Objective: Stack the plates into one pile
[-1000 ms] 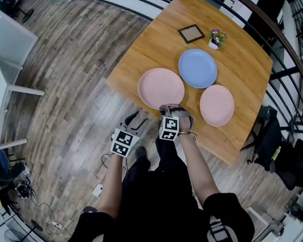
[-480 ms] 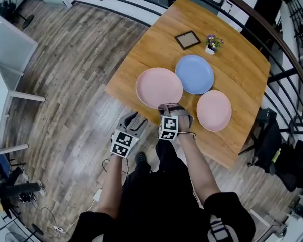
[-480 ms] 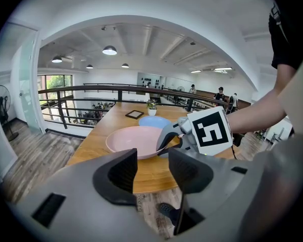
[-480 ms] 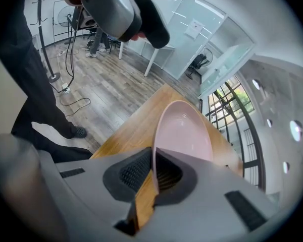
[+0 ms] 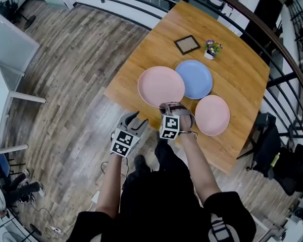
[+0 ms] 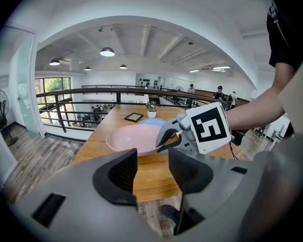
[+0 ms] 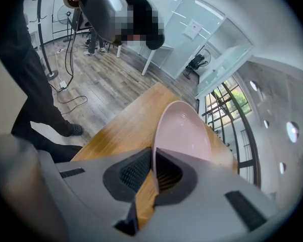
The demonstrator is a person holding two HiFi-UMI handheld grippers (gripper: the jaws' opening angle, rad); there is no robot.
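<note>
Three plates lie on the wooden table (image 5: pixel 237 64): a large pink plate (image 5: pixel 160 86), a blue plate (image 5: pixel 194 79) and a small pink plate (image 5: pixel 212 115). My right gripper (image 5: pixel 169 106) is shut on the near rim of the large pink plate (image 7: pixel 184 130), whose thin edge runs between the right gripper's (image 7: pixel 152 173) pads. In the head view that plate's right edge meets the blue plate's left edge. My left gripper (image 5: pixel 134 120) hangs off the table's near edge, open and holding nothing. The left gripper (image 6: pixel 153 173) faces the large pink plate (image 6: pixel 134 137) and the right gripper (image 6: pixel 166 137).
A small picture frame (image 5: pixel 187 44) and a potted flower (image 5: pixel 210 48) stand beyond the plates at the table's far side. A black railing (image 5: pixel 272 34) curves round the table. Cables lie on the wood floor (image 5: pixel 65 84) at the left.
The large pink plate, held in my right gripper, has slid farther onto the table and closer to the blue plate. My left gripper has stayed in place.
</note>
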